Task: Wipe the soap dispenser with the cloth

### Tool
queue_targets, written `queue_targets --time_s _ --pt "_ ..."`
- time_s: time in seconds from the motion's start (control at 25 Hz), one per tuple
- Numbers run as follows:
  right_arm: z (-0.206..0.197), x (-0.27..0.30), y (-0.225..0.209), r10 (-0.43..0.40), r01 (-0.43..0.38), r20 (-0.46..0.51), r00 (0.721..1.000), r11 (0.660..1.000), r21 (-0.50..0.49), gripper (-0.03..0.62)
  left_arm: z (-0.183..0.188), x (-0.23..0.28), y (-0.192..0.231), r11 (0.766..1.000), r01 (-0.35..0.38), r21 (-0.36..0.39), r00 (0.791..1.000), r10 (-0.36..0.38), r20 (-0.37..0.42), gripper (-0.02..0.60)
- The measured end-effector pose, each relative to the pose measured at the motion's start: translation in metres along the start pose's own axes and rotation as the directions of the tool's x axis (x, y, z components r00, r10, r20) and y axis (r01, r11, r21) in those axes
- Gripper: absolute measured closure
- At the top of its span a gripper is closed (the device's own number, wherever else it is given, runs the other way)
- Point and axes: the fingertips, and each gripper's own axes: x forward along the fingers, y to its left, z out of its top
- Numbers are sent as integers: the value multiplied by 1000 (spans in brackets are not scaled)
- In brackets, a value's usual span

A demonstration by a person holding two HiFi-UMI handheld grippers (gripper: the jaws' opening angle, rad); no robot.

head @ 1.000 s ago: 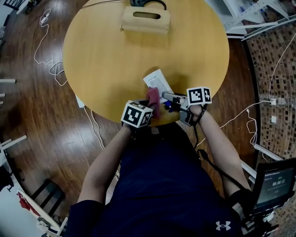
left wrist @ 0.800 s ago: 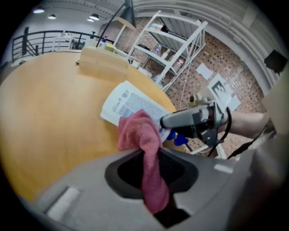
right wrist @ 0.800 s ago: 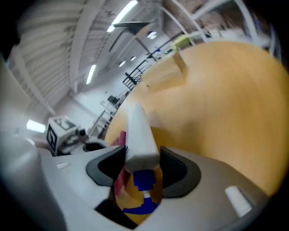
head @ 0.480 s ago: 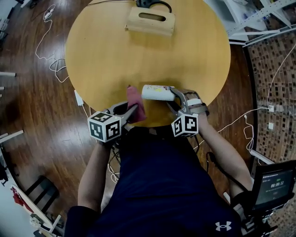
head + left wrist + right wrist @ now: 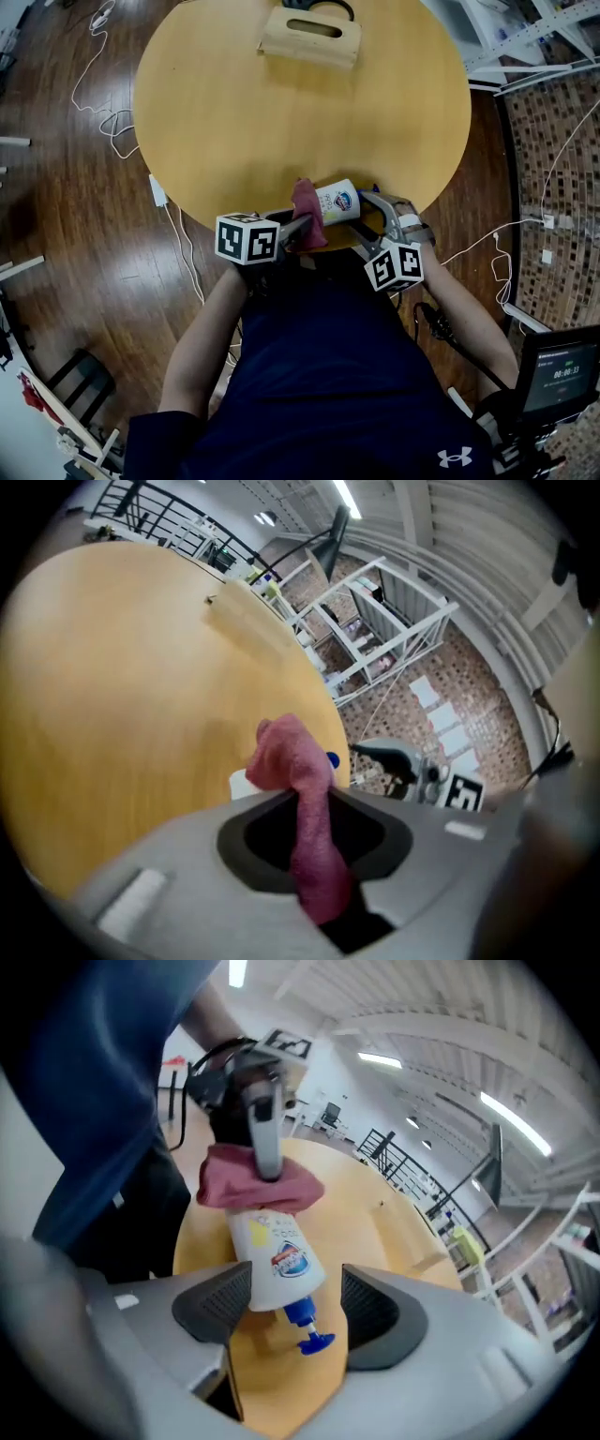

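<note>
Over the table (image 5: 234, 112) edge, left tool (image 5: 298, 223) clamps cloth (image 5: 307, 208) against soap dispenser (image 5: 337, 201); right tool (image 5: 298, 1302) opening around it.

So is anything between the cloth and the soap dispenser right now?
Nothing visible. The cloth, clamped in the left gripper, lies against the base end of the soap dispenser. The soap dispenser sits between the jaws of the right gripper, which are opening.

I see a round wooden table (image 5: 234, 103) standing on a dark wood floor (image 5: 84, 253). A wooden box (image 5: 311, 36) with a slot in its top sits at the table's far edge. White cables (image 5: 98, 127) trail over the floor at left, and 1 lit screen (image 5: 560, 373) shows at lower right.
</note>
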Motion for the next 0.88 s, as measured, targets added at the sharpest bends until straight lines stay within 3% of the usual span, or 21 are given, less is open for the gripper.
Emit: queue_targets --time_s 0.08,0.12,0.24,0.4,0.52,0.64,0.76,0.88 --pt "-13 -5 -12 59 -56 -34 998 996 67 292 -7 2 6 1000 -10 14 1000 11 -21 497" --pt "-22 -3 -17 84 -80 -71 994 995 53 296 -9 1 8 1000 -11 15 1000 12 -25 497" --pt "-43 14 -18 161 -180 -187 969 980 -89 345 -7 -2 4 999 -21 25 999 21 -25 497" --pt "-43 36 2 272 -331 -253 928 914 -235 432 11 1 -35 997 46 67 999 -45 -7 497" --pt "-37 46 18 306 -363 -246 920 902 -235 459 8 27 -46 984 9 176 993 13 -121 497" --pt "-26 51 28 278 -320 -214 936 926 -198 461 -7 50 -34 944 -55 324 960 139 -242 497" --pt "-13 54 33 206 -249 -215 955 948 -196 461 -13 31 -19 904 -123 409 940 238 -244 499" --pt "-5 49 34 157 -207 -236 959 958 -201 462 -13 -14 22 809 -294 509 888 428 -167 499"
